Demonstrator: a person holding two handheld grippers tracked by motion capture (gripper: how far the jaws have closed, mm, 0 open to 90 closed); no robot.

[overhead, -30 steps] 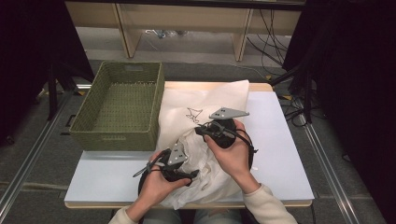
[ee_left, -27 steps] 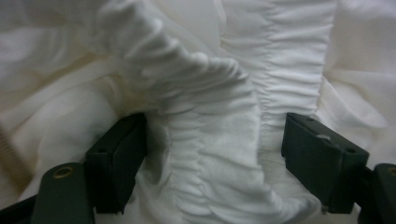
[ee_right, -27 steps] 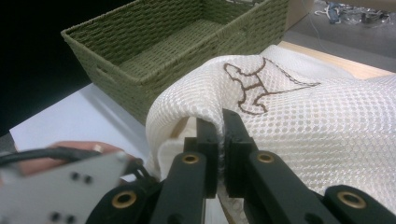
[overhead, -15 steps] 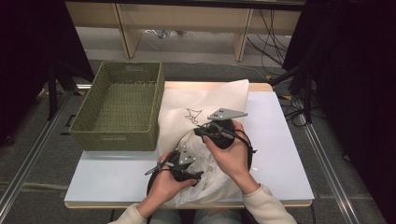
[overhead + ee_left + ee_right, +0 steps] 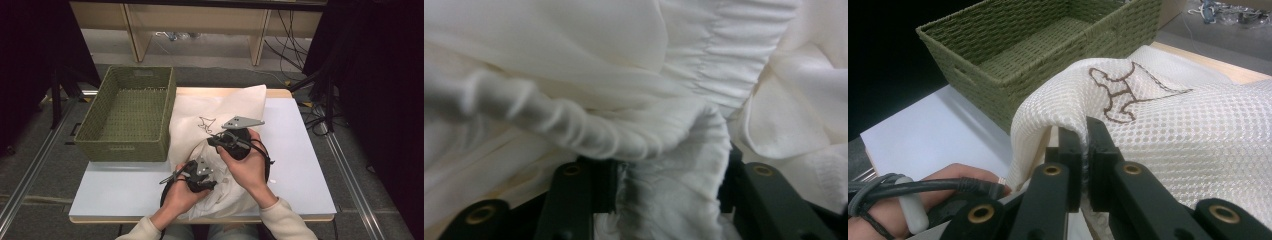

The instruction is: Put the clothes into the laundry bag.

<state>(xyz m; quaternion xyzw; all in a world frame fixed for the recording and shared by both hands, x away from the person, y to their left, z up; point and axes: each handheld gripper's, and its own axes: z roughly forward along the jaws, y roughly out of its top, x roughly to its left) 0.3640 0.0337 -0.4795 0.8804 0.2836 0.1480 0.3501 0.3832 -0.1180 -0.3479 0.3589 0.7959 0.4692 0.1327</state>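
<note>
Overhead, facing forward beyond the green basket (image 5: 129,116); both gripper views pressed close beside it, sharing white cloth (image 5: 634,75)

Over the last second the left claw (image 5: 200,176) has slid with its bunch of white gathered cloth (image 5: 664,150) toward the table's near edge, slightly rightward, closer under the right claw (image 5: 216,141) pinching the cream mesh laundry bag (image 5: 1168,115).
</note>
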